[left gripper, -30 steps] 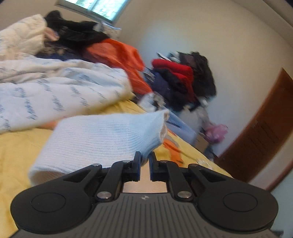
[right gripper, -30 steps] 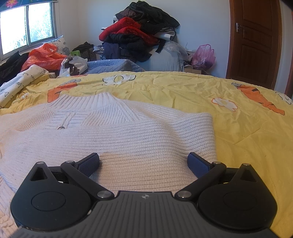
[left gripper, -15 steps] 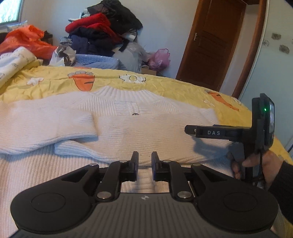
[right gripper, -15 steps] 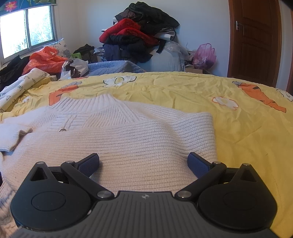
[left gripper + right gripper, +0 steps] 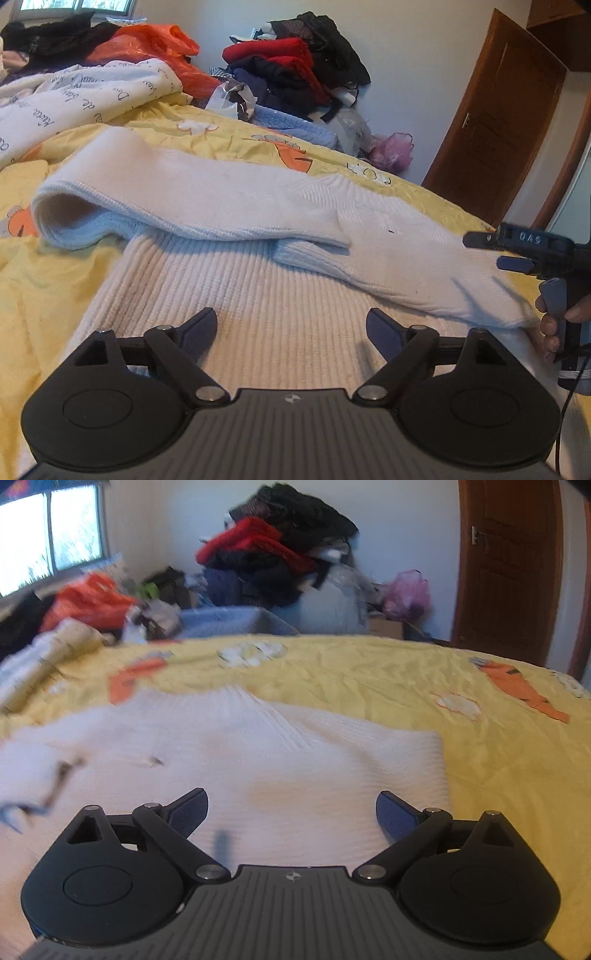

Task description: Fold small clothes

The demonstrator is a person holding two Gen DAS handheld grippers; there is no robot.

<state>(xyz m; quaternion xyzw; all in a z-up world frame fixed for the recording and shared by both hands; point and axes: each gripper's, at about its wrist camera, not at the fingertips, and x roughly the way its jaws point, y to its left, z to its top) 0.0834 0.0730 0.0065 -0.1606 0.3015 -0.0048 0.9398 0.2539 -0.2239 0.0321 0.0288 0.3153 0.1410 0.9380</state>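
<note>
A white ribbed sweater (image 5: 277,302) lies flat on the yellow bed sheet (image 5: 33,280). Its left sleeve (image 5: 192,192) is folded over and lies across the chest. My left gripper (image 5: 290,321) hovers low over the sweater's body; its jaws are opening wide and nothing is between them. The right wrist view, blurred by motion, shows the sweater (image 5: 295,746) under my right gripper (image 5: 291,801), which is open and empty near the garment's right side. From the left wrist view, the right gripper (image 5: 491,251) shows at the right edge, held by a hand (image 5: 550,325).
A white printed blanket (image 5: 74,96) and an orange bag (image 5: 155,40) lie at the far left of the bed. A heap of red, black and navy clothes (image 5: 295,66) rises behind it, with a blue knit (image 5: 295,122) and pink bag (image 5: 393,149). A wooden door (image 5: 498,125) stands at right.
My left gripper swung the sleeve over the sweater, let it go and sank lower; its jaws went from shut to wide. The right gripper rose slightly and its view blurred.
</note>
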